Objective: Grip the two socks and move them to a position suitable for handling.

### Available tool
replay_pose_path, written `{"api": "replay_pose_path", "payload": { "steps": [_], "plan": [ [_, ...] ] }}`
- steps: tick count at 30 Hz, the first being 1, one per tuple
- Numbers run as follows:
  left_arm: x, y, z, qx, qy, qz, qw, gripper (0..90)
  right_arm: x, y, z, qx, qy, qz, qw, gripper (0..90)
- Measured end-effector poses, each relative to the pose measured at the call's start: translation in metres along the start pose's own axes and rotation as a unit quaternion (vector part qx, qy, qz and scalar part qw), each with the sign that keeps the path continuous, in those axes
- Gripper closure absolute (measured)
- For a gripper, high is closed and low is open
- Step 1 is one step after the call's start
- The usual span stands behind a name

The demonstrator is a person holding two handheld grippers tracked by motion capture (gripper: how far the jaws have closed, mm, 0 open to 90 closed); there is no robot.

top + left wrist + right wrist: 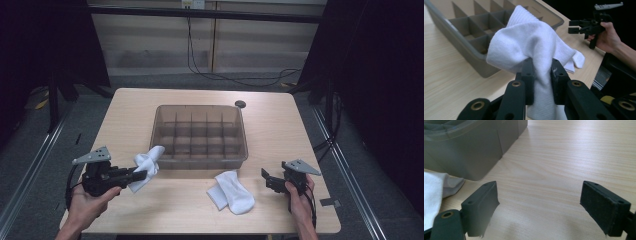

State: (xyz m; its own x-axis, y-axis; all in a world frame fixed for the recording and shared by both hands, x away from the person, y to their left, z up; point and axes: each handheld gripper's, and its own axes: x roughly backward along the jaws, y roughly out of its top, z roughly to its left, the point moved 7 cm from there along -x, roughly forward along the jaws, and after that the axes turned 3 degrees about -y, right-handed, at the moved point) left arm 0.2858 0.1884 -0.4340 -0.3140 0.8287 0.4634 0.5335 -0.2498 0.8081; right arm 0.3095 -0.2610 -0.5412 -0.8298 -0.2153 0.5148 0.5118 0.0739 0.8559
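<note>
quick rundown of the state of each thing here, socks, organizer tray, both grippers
left gripper: shut on the held sock, raised off the table
held sock: bunched, hanging from the jaws beside the tray's near left corner
second sock: lying folded on the table, untouched
divided tray: upright, the compartments in view are empty
right gripper: open, nothing between the jaws
</note>
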Motion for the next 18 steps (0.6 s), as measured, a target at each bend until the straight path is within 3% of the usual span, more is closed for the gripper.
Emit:
{"api": "replay_pose_path", "payload": {
  "steps": [5,9,14,18],
  "plan": [
    [-0.017,-0.009,-0.015,-0.017,-0.016,0.013,0.9996,76.6,0.000,0.000,0.002,0.006,0.007,-0.002,1.0000,14.2],
    [-0.037,-0.023,-0.021,-0.012,-0.033,0.044,0.9984,76.6,0.001,0.000,0.003,0.011,0.011,-0.005,0.9999,14.2],
    [-0.053,-0.035,-0.020,-0.003,-0.042,0.065,0.9970,76.6,0.001,0.000,0.003,0.009,0.016,-0.006,0.9998,14.2],
    [-0.058,-0.046,-0.013,0.006,-0.044,0.077,0.9960,76.4,0.001,0.000,0.002,0.007,0.016,-0.006,0.9998,14.2]
  ]
}}
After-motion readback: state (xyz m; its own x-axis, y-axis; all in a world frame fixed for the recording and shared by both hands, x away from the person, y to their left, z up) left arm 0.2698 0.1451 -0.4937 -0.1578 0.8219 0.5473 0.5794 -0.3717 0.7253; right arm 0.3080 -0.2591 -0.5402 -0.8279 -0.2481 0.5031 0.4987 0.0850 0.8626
